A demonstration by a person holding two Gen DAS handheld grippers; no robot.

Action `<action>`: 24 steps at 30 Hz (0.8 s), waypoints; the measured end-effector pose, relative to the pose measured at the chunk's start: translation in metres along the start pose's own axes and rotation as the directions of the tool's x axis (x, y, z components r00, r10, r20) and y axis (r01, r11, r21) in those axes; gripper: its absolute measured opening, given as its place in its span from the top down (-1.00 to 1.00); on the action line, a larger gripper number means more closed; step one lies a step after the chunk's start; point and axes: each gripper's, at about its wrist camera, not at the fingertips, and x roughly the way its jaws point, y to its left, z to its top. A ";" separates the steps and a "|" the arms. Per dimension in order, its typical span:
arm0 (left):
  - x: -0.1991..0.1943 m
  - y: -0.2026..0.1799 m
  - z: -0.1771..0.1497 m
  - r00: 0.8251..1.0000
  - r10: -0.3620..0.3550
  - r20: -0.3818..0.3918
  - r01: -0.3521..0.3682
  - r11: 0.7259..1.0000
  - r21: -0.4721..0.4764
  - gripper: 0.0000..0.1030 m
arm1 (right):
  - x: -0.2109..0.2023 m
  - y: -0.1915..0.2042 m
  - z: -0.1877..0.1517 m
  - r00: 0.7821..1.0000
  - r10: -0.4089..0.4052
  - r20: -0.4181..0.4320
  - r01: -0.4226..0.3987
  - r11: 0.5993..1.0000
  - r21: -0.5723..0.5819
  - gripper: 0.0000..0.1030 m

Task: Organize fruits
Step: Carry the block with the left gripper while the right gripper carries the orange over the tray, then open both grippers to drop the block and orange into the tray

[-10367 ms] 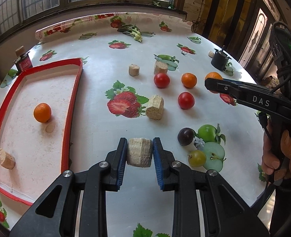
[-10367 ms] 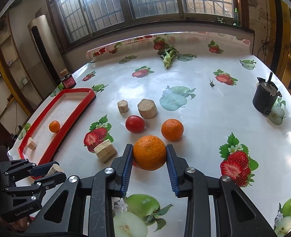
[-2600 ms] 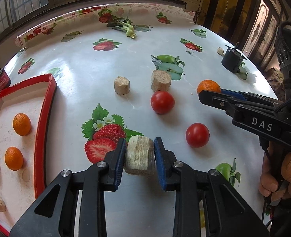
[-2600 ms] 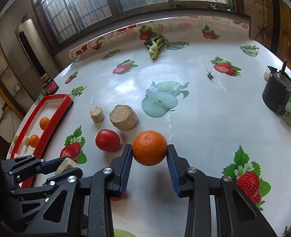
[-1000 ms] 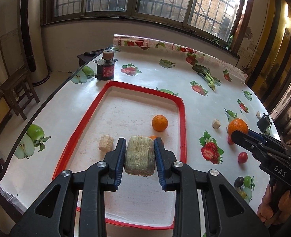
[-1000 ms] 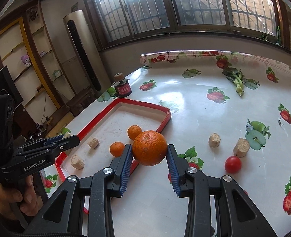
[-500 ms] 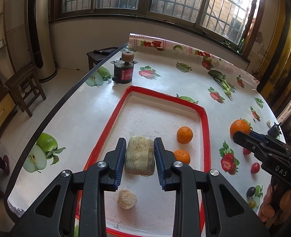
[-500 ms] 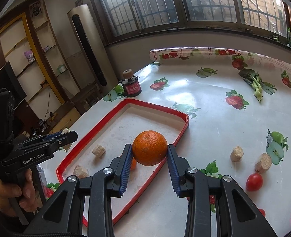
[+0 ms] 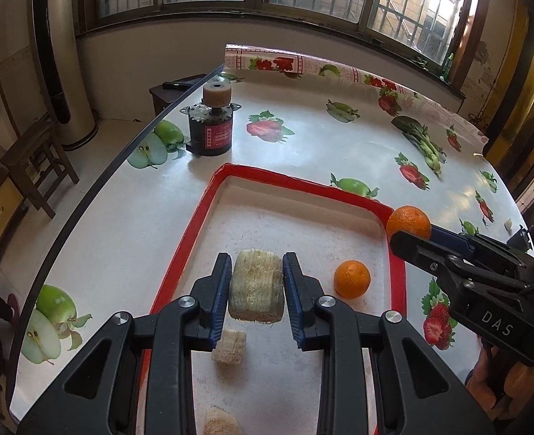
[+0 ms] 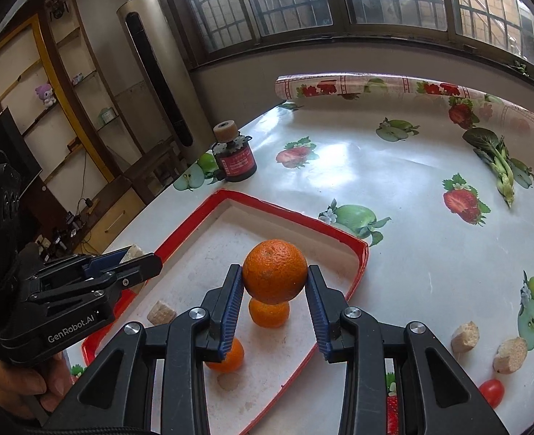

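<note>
My left gripper (image 9: 255,286) is shut on a beige fibrous block (image 9: 256,294) and hangs over the left part of the red-rimmed tray (image 9: 303,183). Below it in the tray lie two smaller beige chunks (image 9: 229,345) and an orange (image 9: 352,278). My right gripper (image 10: 272,288) is shut on a large orange (image 10: 274,270) above the tray (image 10: 354,241), where two smaller oranges (image 10: 268,312) and a beige chunk (image 10: 161,312) rest. In the left wrist view the right gripper (image 9: 410,233) enters from the right with its orange (image 9: 408,220) over the tray's right rim.
A black can with a red label (image 9: 210,125) stands beyond the tray near the table's left edge (image 9: 85,199). Right of the tray lie two beige chunks (image 10: 464,336), a red tomato (image 10: 491,391) and leafy greens (image 10: 495,163). A hand (image 10: 24,384) holds the left gripper's handle.
Both grippers have moved further over the tray and slightly lower, each keeping its load. The tray and the can look nearer and larger in both views.
</note>
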 end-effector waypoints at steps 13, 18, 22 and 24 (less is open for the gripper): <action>0.050 0.002 0.002 0.996 0.019 -0.087 -0.020 1.000 -0.012 0.49 | 0.060 -0.008 0.006 0.994 -0.022 -0.106 0.020 1.000 -0.016 0.31; 0.063 0.003 -0.003 0.991 0.032 -0.126 -0.034 0.999 -0.014 0.49 | 0.072 -0.012 0.002 0.991 -0.028 -0.129 0.026 0.999 -0.020 0.31; 0.064 0.002 -0.004 0.990 0.043 -0.133 -0.046 0.999 -0.020 0.49 | 0.077 -0.016 -0.001 0.991 -0.028 -0.133 0.027 1.000 -0.009 0.28; 0.063 0.002 -0.004 0.990 0.050 -0.135 -0.053 0.998 -0.020 0.49 | 0.076 -0.017 0.000 0.991 -0.030 -0.132 0.029 1.000 -0.010 0.26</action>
